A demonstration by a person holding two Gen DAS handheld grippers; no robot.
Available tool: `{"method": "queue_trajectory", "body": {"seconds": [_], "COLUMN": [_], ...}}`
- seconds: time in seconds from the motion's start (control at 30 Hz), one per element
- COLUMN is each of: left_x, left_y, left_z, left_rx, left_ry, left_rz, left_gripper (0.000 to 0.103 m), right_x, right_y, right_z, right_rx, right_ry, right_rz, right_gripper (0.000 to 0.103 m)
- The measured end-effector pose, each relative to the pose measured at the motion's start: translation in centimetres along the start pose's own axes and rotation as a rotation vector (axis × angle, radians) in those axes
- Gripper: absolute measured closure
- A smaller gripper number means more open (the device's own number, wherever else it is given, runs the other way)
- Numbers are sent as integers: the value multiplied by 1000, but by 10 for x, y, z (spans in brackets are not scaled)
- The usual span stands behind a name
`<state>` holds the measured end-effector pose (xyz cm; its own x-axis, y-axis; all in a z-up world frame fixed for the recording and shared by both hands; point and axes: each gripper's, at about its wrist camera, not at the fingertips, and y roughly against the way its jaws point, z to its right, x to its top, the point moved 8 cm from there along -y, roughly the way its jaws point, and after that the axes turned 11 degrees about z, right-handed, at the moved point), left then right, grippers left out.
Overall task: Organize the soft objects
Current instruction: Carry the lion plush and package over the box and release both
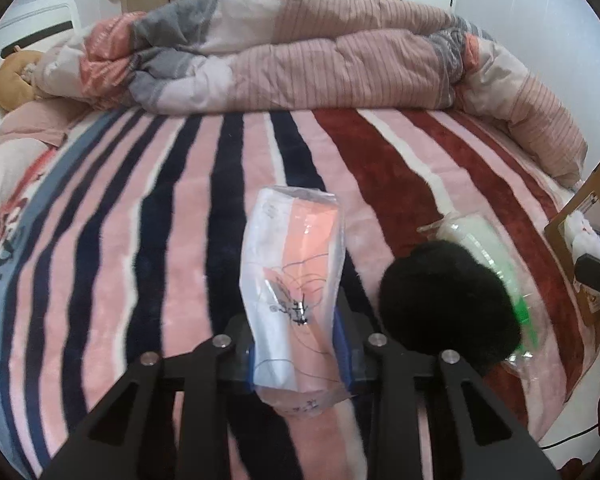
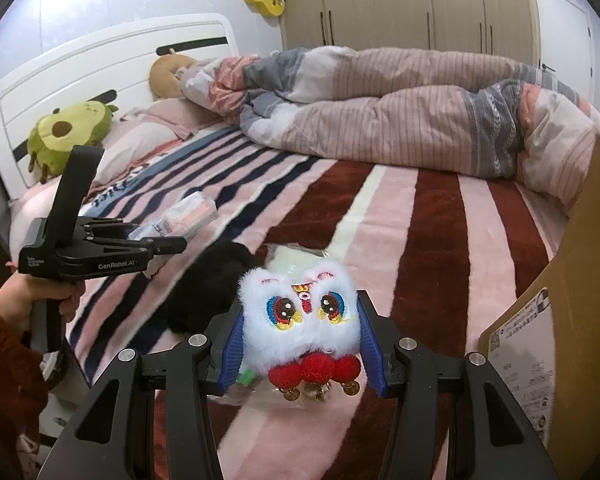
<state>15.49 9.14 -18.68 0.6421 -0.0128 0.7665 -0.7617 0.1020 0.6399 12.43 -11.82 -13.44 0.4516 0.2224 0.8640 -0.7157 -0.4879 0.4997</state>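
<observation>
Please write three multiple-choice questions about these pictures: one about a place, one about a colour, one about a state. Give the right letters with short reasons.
1. Where does the black fluffy object lie?
A. on the striped blanket
B. in the wardrobe
C. on the guitar

2. What colour are the pompoms under the lion plush?
A. green
B. red
C. black

3. What does the left gripper hold?
A. nothing
B. a pillow
C. a clear plastic packet

Answers: 1 A, it rests on the stripes; 2 B, three red balls hang below its face; 3 C, the jaws clamp the packet's lower part.

The left tongs (image 1: 300,344) are clamped on a clear plastic packet (image 1: 292,280), held level in a bare hand (image 2: 40,300). The right tongs (image 2: 300,344) grip a white lion plush (image 2: 300,320).
</observation>
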Motion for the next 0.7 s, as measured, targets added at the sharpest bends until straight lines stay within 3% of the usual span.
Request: {"method": "queue_trajectory", "body": {"seconds": [0.27, 0.47, 0.7], "left_x": [32, 61, 92], "left_y": [69, 121, 152], "left_z": [24, 89, 187], "left_rx": [-7, -80, -207], "left_ry": [-41, -107, -188], "left_rz": [88, 159, 211], "left_gripper": [76, 76, 76], "right_x": [32, 62, 75], "right_y": [48, 100, 154], "right_z": [-13, -2, 54], "right_rx": [34, 48, -41], "right_ry": [27, 39, 36], "right_rz": [74, 141, 181], "right_gripper": [58, 58, 58]}}
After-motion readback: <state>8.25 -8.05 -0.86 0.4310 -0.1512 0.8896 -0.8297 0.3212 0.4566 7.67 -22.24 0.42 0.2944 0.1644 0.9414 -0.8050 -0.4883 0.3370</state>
